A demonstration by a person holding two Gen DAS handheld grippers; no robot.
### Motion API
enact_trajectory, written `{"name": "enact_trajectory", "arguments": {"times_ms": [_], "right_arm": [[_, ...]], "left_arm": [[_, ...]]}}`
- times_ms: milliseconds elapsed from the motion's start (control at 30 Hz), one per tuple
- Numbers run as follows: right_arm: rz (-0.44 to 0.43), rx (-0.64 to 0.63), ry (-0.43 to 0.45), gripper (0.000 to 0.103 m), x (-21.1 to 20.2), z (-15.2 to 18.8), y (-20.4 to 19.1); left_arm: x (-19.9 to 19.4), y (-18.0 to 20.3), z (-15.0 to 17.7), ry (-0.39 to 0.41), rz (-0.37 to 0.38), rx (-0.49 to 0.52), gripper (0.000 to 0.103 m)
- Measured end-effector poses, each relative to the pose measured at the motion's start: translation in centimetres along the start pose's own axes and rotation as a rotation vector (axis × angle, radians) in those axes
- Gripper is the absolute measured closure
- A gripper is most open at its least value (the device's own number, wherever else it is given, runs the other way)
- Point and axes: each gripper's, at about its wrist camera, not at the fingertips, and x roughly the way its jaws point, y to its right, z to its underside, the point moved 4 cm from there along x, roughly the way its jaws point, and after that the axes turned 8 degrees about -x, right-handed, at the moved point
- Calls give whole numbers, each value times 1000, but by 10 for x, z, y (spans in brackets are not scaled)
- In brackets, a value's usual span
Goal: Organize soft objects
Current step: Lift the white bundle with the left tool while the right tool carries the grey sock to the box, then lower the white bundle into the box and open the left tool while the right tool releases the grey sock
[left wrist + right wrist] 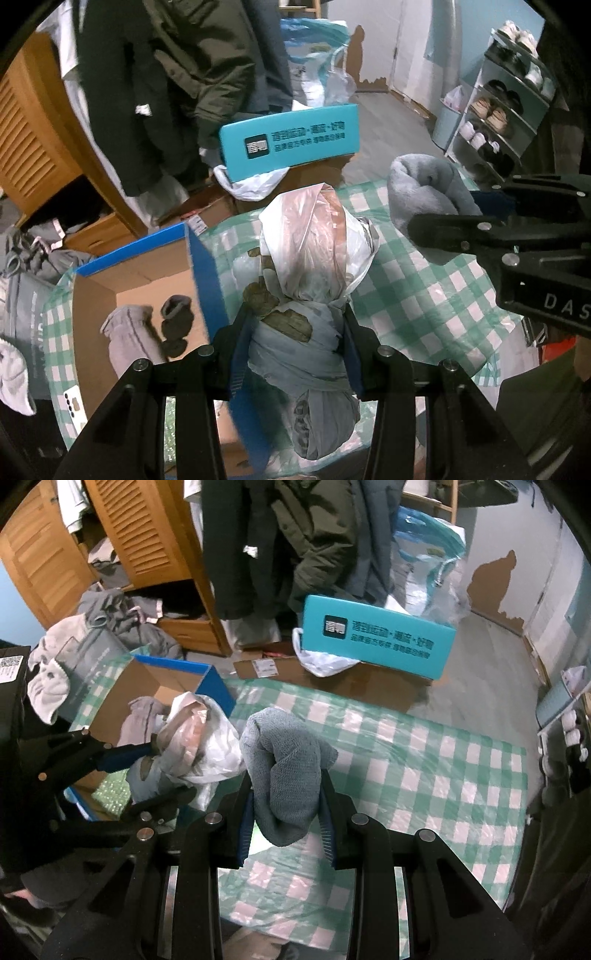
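box: open cardboard box [147, 280] with blue rim, far left on the counter [424, 295] (green-check cover). Already holds a grey fabric roll [129, 339] and a dark sock bundle [177, 321].
left tongs: left tongs [297, 343] clamped on a knotted bundle [306, 288], pale fabric below and a crinkly plastic bag on top. Bundle hangs off the counter, just right of the box wall.
right tongs: right tongs [286, 808] clamped narrow on a folded grey towel [284, 760]; the towel sits right of the bundle, close beside it, and is lifted.
step: looks like both loads are heading left to the box.
how: clear the blue box wall before dropping; the bundle's loose tail hangs low and could catch the rim. Left load first, right waits, otherwise the tongs crowd each other over one opening.
placement: aim for the bare floor at the near side of the box, not on top of the socks.
release: open only once the load rests inside; plastic is slippery and may spring.
risk: bumping the box wall could shove the light box.
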Motion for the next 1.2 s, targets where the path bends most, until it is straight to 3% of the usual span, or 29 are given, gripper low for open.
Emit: {"name": "enact_trajectory", "arguments": {"times_ms": [1200], "right_arm": [[-162,-181,-54,73,62,-67,-147]], "left_arm": [[-3,-149,40,-3,-88,-189,58]]}}
